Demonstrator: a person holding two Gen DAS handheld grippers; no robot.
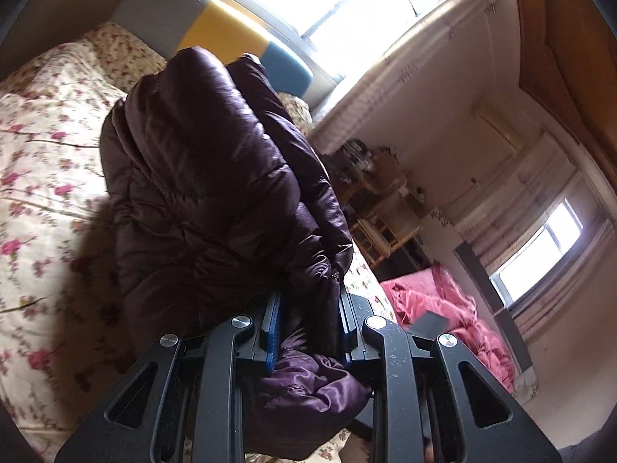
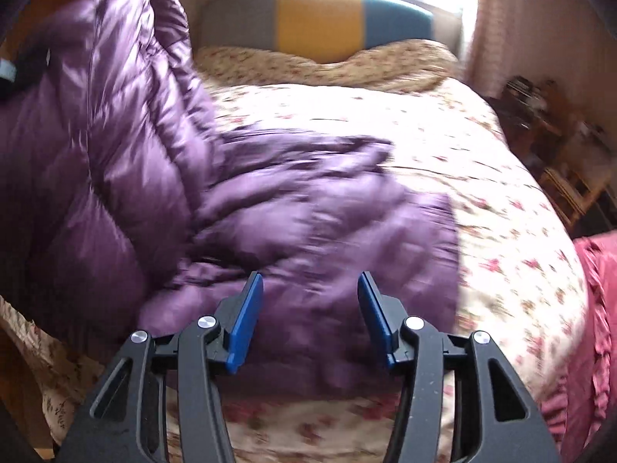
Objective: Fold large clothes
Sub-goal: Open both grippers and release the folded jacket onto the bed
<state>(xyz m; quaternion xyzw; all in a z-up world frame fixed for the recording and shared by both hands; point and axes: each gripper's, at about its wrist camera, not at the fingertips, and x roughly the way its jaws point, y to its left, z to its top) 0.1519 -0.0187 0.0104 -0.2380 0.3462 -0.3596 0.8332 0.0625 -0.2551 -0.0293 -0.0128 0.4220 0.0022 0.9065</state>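
Observation:
A shiny purple quilted down jacket (image 1: 200, 177) is lifted above a floral bedspread (image 1: 42, 162). My left gripper (image 1: 308, 308) is shut on a thick bunch of the jacket's fabric, which fills the gap between its blue pads. In the right wrist view the jacket (image 2: 270, 208) lies partly on the bed (image 2: 482, 177), its left part raised high. My right gripper (image 2: 310, 301) is open and empty, just above the jacket's near edge.
A grey, yellow and blue headboard (image 2: 320, 19) stands at the bed's far end with floral pillows (image 2: 327, 61). A pink quilt (image 2: 594, 308) lies to the right of the bed. Wooden furniture (image 1: 381, 200) stands by the wall under windows.

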